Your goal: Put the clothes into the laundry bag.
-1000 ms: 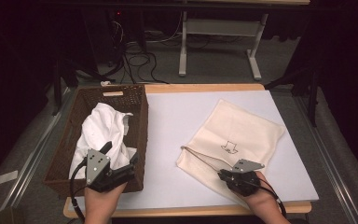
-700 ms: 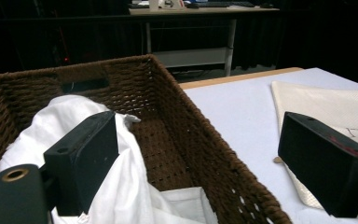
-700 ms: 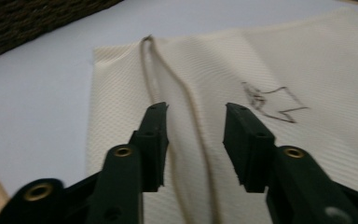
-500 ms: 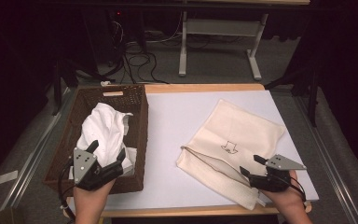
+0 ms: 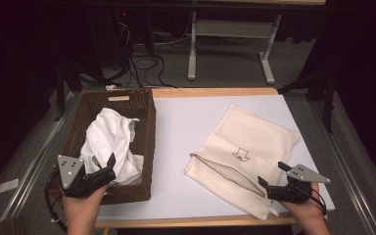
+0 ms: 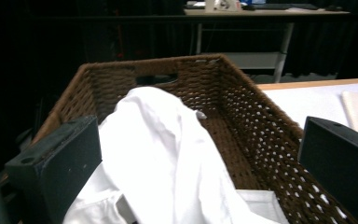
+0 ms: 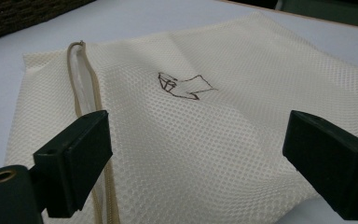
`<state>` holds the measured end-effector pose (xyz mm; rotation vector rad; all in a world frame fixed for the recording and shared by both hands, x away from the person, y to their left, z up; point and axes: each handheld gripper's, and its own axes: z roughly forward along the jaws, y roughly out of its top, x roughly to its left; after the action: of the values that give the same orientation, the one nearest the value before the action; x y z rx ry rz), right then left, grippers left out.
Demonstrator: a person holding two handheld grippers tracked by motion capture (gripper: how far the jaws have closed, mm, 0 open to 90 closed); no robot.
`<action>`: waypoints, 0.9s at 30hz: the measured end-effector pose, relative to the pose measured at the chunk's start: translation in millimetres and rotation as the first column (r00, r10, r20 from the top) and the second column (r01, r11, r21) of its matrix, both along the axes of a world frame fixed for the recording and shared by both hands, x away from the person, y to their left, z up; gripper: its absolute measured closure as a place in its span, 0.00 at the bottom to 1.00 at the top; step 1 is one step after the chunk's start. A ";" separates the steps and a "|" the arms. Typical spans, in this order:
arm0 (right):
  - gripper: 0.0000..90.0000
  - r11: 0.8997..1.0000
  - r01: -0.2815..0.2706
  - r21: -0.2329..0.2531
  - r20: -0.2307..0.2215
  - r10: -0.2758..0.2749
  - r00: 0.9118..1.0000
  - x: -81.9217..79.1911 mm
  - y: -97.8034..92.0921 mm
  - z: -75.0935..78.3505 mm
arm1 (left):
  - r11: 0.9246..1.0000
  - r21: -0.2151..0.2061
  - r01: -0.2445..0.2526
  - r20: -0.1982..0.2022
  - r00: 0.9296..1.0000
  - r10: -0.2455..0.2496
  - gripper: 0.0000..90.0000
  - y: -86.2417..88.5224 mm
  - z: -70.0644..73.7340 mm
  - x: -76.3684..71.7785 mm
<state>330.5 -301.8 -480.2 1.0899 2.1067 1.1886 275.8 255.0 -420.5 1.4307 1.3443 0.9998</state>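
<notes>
**Bench and its load**

A wood-edged bench [image 5: 215, 92] with a white top carries two things: a dark brown woven wicker basket [image 5: 147, 147] along its left side, and a flat cream mesh zip bag [image 5: 254, 142] lying toward its right front corner, well apart.

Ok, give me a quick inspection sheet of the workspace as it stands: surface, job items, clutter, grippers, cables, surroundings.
Surface: white table top, wooden edge, flat.
Job's things: white garment heaped in brown wicker basket; cream mesh bag lying flat, zip opening toward the basket.
Clutter: nothing seen.
Grippers: left gripper over the basket's near end, jaws open; right gripper at the bag's near corner, jaws open, empty.
Cables: one trails from the left gripper; floor cables beyond the table.
Surroundings: dark room, white desk frame behind.
</notes>
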 end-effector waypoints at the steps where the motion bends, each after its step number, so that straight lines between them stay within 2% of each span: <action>1: 0.07 1.000 -0.005 -0.007 0.002 0.005 1.000 1.2 -0.4 0.0 | 0.999 -0.005 0.033 -0.008 0.999 -0.033 0.00 -0.6 0.7 1.9; 4: 0.06 1.000 -0.008 -0.001 0.004 0.008 1.000 2.4 -0.2 -0.4 | 0.996 -0.004 0.084 -0.012 0.996 -0.084 0.01 -4.7 4.7 8.0; 7: 0.06 1.000 -0.010 0.004 -0.007 0.010 1.000 3.7 0.8 -0.7 | 0.994 -0.001 0.108 -0.027 0.994 -0.108 0.02 -7.8 12.2 18.1; 10: 0.06 1.000 -0.019 0.012 -0.001 0.019 1.000 3.5 1.4 -0.4 | 0.994 0.013 0.113 -0.053 0.992 -0.112 0.02 -7.1 20.5 33.5; 12: 0.06 1.000 -0.021 0.007 0.000 0.021 1.000 1.9 1.5 -0.1 | 0.993 0.024 0.116 -0.080 0.990 -0.114 0.02 -6.2 23.4 45.4; 14: 0.06 1.000 -0.028 0.007 0.000 0.028 1.000 0.5 1.8 0.0 | 0.993 0.001 0.114 -0.120 0.986 -0.113 0.02 -4.0 22.9 56.9; 17: 0.06 0.999 -0.032 0.009 -0.001 0.032 0.999 -0.9 2.9 -0.1 | 0.996 -0.012 0.093 -0.207 0.974 -0.093 0.01 -0.1 17.9 79.0; 18: 0.06 0.999 -0.032 0.010 -0.003 0.032 0.999 -1.3 3.3 -0.1 | 0.996 -0.011 0.085 -0.244 0.966 -0.085 0.01 1.3 15.6 86.1; 20: 0.07 0.999 -0.034 0.011 -0.006 0.034 0.999 -1.5 3.9 -0.3 | 0.996 -0.015 0.088 -0.328 0.941 -0.088 0.01 5.3 11.7 99.5; 23: 0.07 0.999 -0.046 0.012 -0.015 0.046 0.999 -2.1 5.9 -0.4 | 0.998 -0.018 0.063 -0.400 0.914 -0.065 0.01 10.5 5.4 113.5; 25: 0.07 0.999 -0.051 0.014 -0.015 0.051 0.999 -3.8 8.4 0.1 | 0.998 -0.019 0.055 -0.455 0.889 -0.058 0.01 13.9 1.3 120.5; 26: 0.07 0.998 -0.060 0.013 -0.011 0.060 0.998 -4.0 9.1 0.2 | 0.998 -0.027 0.054 -0.486 0.872 -0.060 0.00 15.8 -2.0 124.4; 27: 0.07 0.998 -0.061 0.010 -0.012 0.061 0.998 -4.8 10.3 0.3 | 0.998 -0.027 0.049 -0.527 0.848 -0.056 0.00 17.9 -5.8 128.6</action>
<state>325.6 -291.5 -479.9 1.0473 2.1596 1.2246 404.4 272.9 -426.3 1.8048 1.6824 0.5690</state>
